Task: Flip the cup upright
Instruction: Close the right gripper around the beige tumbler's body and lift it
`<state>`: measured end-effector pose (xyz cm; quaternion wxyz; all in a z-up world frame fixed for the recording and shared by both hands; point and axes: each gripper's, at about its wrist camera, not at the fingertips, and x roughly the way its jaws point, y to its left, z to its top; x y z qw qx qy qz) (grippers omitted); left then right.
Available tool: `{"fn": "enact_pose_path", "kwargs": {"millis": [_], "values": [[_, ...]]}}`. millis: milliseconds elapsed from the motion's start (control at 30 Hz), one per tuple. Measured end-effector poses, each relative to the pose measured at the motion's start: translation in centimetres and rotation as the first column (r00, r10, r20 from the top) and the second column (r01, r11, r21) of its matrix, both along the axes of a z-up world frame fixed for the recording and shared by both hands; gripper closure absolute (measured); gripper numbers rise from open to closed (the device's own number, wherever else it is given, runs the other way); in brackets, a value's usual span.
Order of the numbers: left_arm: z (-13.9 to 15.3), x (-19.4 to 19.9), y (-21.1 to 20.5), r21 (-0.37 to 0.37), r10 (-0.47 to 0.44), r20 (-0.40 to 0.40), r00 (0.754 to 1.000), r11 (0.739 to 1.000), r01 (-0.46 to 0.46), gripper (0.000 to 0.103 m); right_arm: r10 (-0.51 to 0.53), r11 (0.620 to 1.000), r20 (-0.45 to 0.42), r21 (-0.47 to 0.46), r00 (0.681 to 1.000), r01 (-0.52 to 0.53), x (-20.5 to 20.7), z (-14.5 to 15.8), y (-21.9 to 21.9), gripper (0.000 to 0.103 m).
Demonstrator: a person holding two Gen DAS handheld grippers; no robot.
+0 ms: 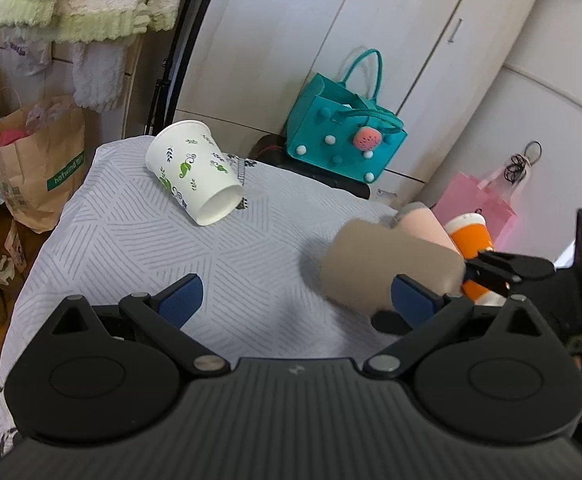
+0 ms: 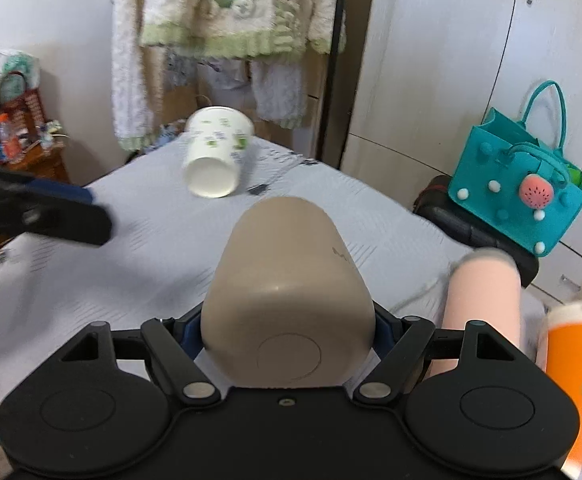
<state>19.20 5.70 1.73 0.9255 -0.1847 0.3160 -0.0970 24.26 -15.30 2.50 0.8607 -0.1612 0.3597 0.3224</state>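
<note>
A beige cup (image 2: 287, 300) lies on its side between my right gripper's (image 2: 287, 332) fingers, its base toward the camera; the gripper is shut on it just above the cloth-covered table (image 2: 91, 280). The same cup (image 1: 387, 266) shows at right in the left wrist view, held by the right gripper's black finger (image 1: 503, 268). My left gripper (image 1: 295, 300) is open and empty over the table's middle. A white paper cup with green leaves (image 1: 195, 172) lies on its side at the far end, also seen in the right wrist view (image 2: 215, 156).
A pink cup (image 2: 483, 300) and an orange cup (image 2: 575, 380) sit at the table's right side. A teal felt bag (image 1: 339, 136) stands on a black stool beyond the table. A brown paper bag (image 1: 31, 164) sits on the floor at left. Clothes hang behind.
</note>
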Motion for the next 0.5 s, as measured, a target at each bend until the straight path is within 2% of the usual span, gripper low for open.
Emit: {"fn": "enact_pose_path", "kwargs": {"millis": [267,500], "values": [[1.4,-2.6,-1.2,-0.011,-0.051,0.027,0.998,0.999,0.052,0.001,-0.045,0.999,-0.014,0.017,0.999,0.045,-4.9,-0.4,-1.2,0.022],[2.0,-4.5,-3.2,-0.017,-0.158,-0.006,0.987,0.987,0.158,0.002,-0.077,0.997,-0.025,0.023,0.997,0.077,-7.3,-0.2,-2.3,0.022]]}}
